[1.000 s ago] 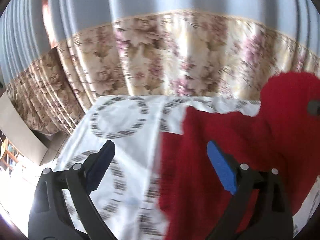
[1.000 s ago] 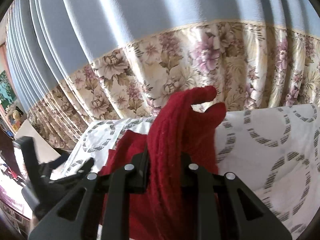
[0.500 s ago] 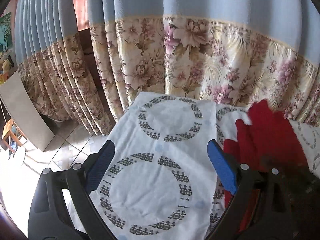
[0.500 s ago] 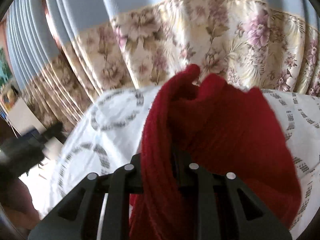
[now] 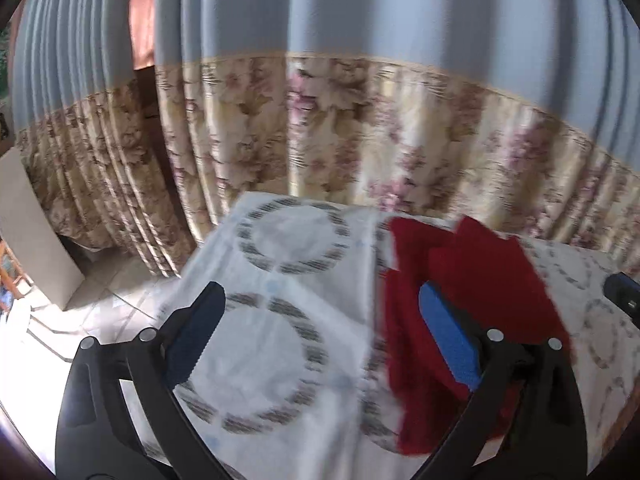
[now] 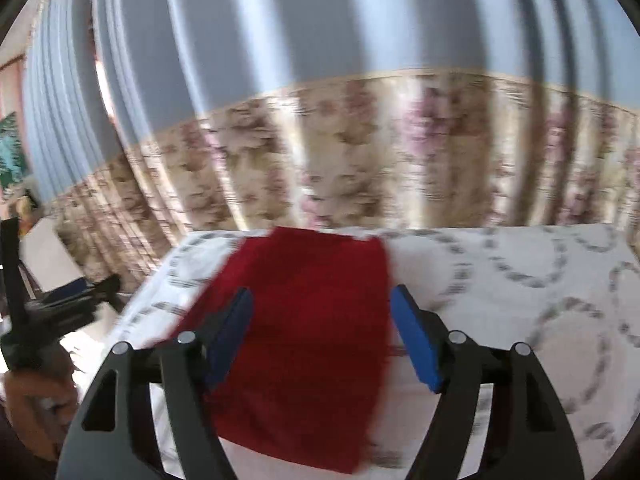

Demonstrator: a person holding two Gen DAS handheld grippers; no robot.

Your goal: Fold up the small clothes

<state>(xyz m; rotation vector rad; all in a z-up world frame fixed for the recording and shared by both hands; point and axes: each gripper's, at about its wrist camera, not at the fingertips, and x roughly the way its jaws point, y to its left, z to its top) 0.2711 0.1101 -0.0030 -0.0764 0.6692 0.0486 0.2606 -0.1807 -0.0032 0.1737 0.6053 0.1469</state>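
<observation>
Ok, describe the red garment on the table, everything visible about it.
The red garment is a deep red, fuzzy, knit-looking cloth, lying flat in a rough rectangle on the white ring-patterned tablecloth. The left wrist view shows overlapping layers near its far edge. Neither the right gripper nor the left gripper grips it; both are open. Blur hides finer detail.

one red garment [image 6: 308,332], one ring-patterned cloth [image 5: 280,340] (under it), two grippers [image 5: 320,340] [image 6: 320,336], one curtain [image 5: 360,120]

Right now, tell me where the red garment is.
The red garment lies on the ring-patterned white cloth, between the open right gripper's fingers; in the left wrist view, it's right of centre.
</observation>
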